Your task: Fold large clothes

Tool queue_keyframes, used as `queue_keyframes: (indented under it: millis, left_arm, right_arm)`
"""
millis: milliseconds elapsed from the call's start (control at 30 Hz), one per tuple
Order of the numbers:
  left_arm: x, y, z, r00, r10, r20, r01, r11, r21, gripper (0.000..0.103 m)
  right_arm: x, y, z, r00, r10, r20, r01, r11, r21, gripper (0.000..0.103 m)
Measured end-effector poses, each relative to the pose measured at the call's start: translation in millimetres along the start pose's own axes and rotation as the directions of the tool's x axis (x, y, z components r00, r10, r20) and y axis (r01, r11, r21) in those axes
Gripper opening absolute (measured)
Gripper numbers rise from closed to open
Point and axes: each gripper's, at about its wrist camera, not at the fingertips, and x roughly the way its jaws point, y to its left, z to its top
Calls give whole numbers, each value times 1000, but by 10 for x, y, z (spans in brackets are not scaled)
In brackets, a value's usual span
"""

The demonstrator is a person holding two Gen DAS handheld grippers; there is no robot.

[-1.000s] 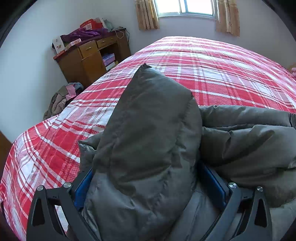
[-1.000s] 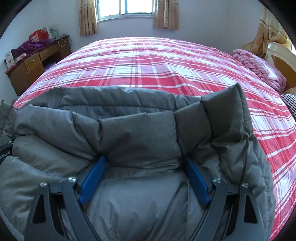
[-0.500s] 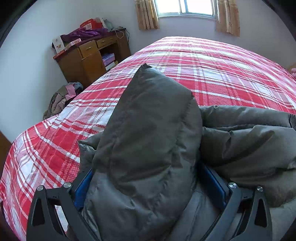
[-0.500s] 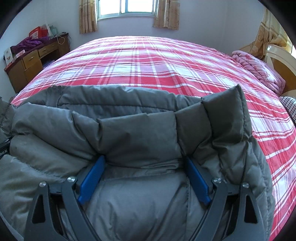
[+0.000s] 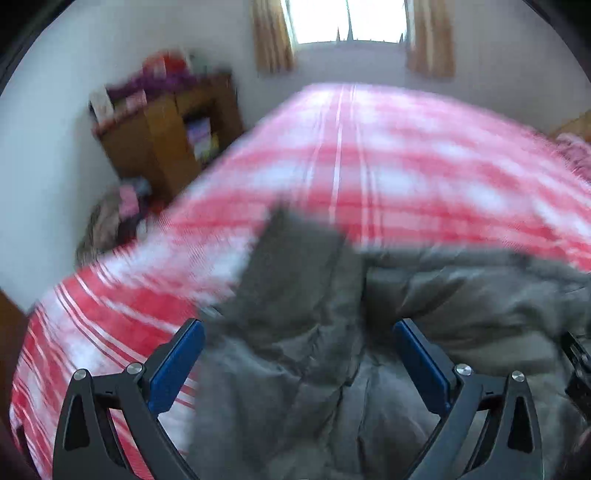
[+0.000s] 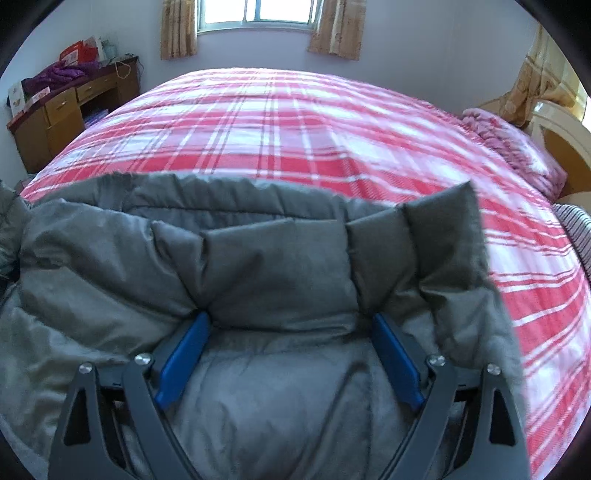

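Puffy grey quilted jacket (image 6: 273, 266), bunched and folded over itself, on the red plaid bedspread (image 6: 295, 129).

The puffy jacket (image 6: 273, 280) is plain grey. The bedspread (image 6: 295, 122) is a red, pink and white plaid. Each claw (image 6: 291, 354) has blue pads (image 6: 183, 360) on black arms. The curtains (image 6: 334, 31) are tan, the desk (image 6: 62, 114) brown wood, the blanket (image 6: 513, 147) pink.

Home bedroom: plaid-covered bed (image 6: 295, 122), wooden desk (image 6: 62, 110), curtained window (image 6: 255, 14), pink pillow (image 6: 513, 147)
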Motion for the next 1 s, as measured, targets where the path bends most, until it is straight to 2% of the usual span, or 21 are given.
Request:
queue_keyframes:
  millis: [33, 100, 200, 267, 333, 400, 467, 533, 600, 1000]
  left_arm:
    - [-129, 62, 8, 999, 2, 48, -2, 1000, 1, 102]
    - [-174, 147, -3, 997, 12, 70, -12, 1000, -3, 102]
    - [89, 233, -116, 997, 71, 6, -71, 997, 3, 102]
    - [333, 270, -228, 993, 102, -53, -103, 995, -9, 102]
    - [469, 270, -335, 992, 109, -62, -109, 994, -10, 102]
    - [492, 258, -394, 996, 80, -31, -80, 997, -21, 102]
    - [564, 305, -404, 998, 38, -41, -41, 997, -64, 102]
    - [653, 375, -399, 998, -10, -70, 1, 993, -118, 102]
    - [681, 415, -406, 996, -39, -81, 27, 988, -151, 102]
    - [718, 295, -393, 995, -7, -104, -5, 993, -114, 102]
  right_arm:
    - [-146, 5, 28, 999, -8, 39, 7, 1000, 21, 91]
    - [-371, 56, 90, 995, -3, 103, -2, 999, 49, 91]
    - [-578, 328, 211, 987, 75, 141, -80, 996, 32, 91]
    - [-563, 527, 254, 986, 95, 138, -96, 995, 4, 91]
    - [-405, 720, 246, 989, 81, 120, -78, 996, -30, 91]
    - [-184, 771, 189, 996, 53, 75, -49, 998, -45, 91]
    - [65, 671, 122, 996, 93, 16, -93, 996, 12, 94]
    - [123, 599, 111, 993, 112, 28, -113, 993, 41, 94]
    - [126, 640, 85, 995, 98, 31, -99, 995, 27, 95]
    - [237, 827, 119, 998, 55, -36, -57, 997, -53, 101]
